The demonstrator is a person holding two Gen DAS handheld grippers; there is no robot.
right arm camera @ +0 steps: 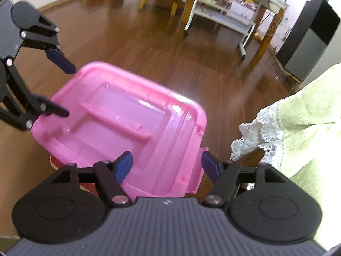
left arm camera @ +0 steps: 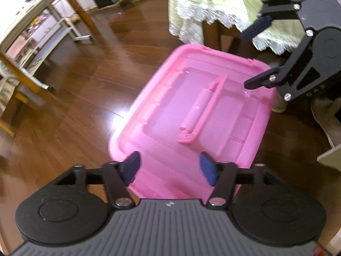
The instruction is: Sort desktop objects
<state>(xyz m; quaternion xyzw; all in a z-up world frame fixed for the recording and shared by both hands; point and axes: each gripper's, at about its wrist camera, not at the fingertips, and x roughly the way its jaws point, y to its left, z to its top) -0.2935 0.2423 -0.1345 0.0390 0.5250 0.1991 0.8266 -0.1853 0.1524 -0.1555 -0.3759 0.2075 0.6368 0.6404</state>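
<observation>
A pink plastic storage box with its lid on [left arm camera: 191, 111] [right arm camera: 119, 125] stands on the wooden floor; a pink carry handle [left arm camera: 202, 111] lies flat on the lid. My left gripper [left arm camera: 169, 168] hangs open over the box's near edge, nothing between its fingers. It shows at the left of the right wrist view as the left gripper [right arm camera: 69, 91], over the box's far corner. My right gripper [right arm camera: 166, 166] is open above the opposite edge, by a side latch [right arm camera: 198, 170]. In the left wrist view the right gripper [left arm camera: 245, 59] hovers open at the upper right.
A table draped in a green cloth with white lace trim [left arm camera: 213, 4] [right arm camera: 298, 117] stands right beside the box. A white wheeled cart under a wooden table [left arm camera: 42, 34] [right arm camera: 223, 15] is farther off. A dark cabinet [right arm camera: 311, 38] stands by the wall. Open wooden floor [left arm camera: 85, 85] lies beyond the box.
</observation>
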